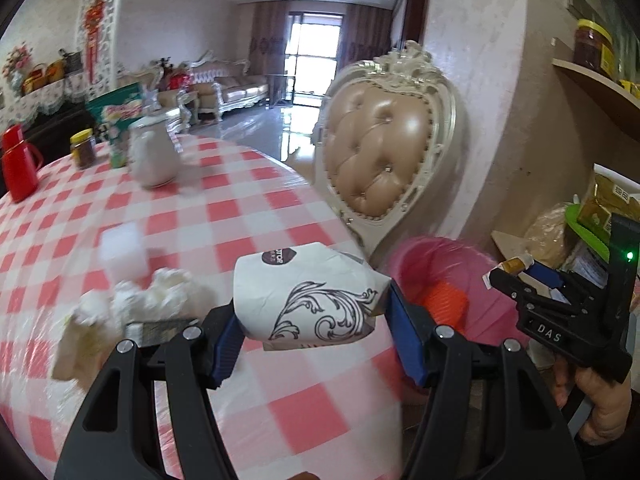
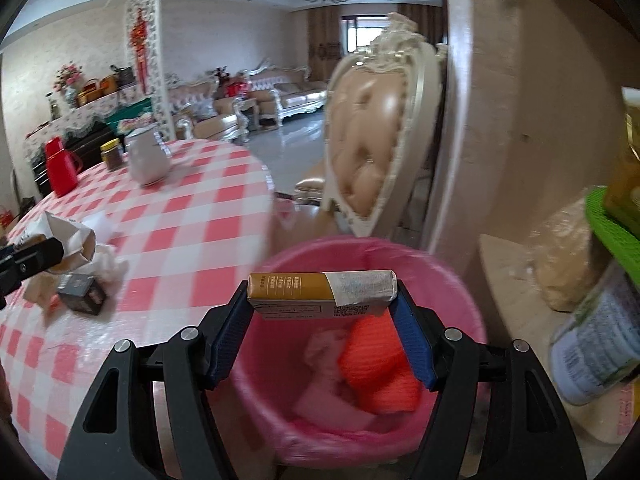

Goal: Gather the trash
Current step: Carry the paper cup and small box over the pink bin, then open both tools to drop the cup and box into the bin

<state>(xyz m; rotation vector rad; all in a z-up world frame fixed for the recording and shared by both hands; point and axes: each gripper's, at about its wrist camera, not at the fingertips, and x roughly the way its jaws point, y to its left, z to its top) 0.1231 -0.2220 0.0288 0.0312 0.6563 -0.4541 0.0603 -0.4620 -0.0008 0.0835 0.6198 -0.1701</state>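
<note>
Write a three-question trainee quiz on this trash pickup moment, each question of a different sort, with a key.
1. True or false: the left gripper is shut on a crumpled white paper cup with black scrollwork.
2. What does the right gripper hold?
A. a mustard-yellow and white cardboard carton
B. a red flask
C. a tissue wad
3. Fill in: the carton hangs over a bin lined with a ____ bag.

Key
1. True
2. A
3. pink
</note>
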